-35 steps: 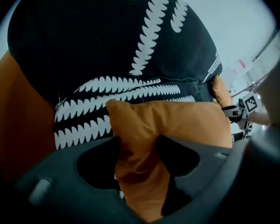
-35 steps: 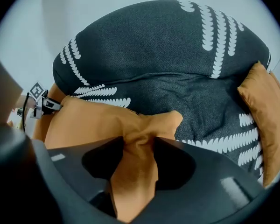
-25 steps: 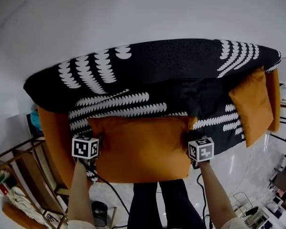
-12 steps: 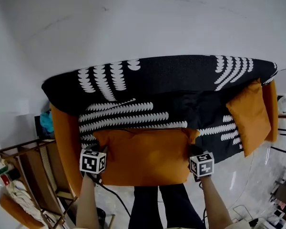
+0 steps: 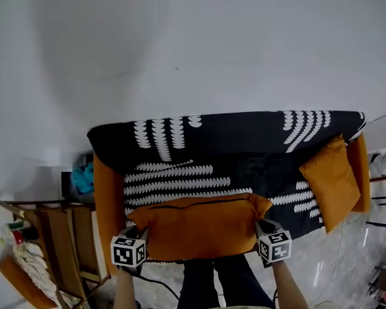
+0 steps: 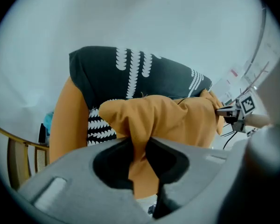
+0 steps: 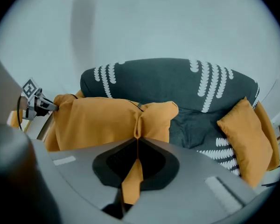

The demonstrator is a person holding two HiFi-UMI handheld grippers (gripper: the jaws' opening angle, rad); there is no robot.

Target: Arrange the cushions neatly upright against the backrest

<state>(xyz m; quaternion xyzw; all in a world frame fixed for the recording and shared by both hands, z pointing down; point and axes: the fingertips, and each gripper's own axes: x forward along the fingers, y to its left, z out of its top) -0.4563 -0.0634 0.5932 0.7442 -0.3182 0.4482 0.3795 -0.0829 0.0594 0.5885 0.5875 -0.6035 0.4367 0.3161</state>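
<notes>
White wall (image 5: pixel 180 44) backs sofa (image 5: pixel 225 134); cushion (image 5: pixel 199 227) hides its near edge, corners pinched by just-closing left gripper (image 6: pixel 140 143) and clamped right gripper (image 7: pixel 136 141).

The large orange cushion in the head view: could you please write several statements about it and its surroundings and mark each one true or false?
1. The left gripper grips a corner of the large orange cushion. True; its jaws have just been closing, with fabric between them.
2. The right gripper is open and empty. False: it is shut on the cushion's other corner.
3. A second orange cushion leans at the sofa's right end. True.
4. The sofa's cover is plain white. False: it is black with white patterns.
</notes>
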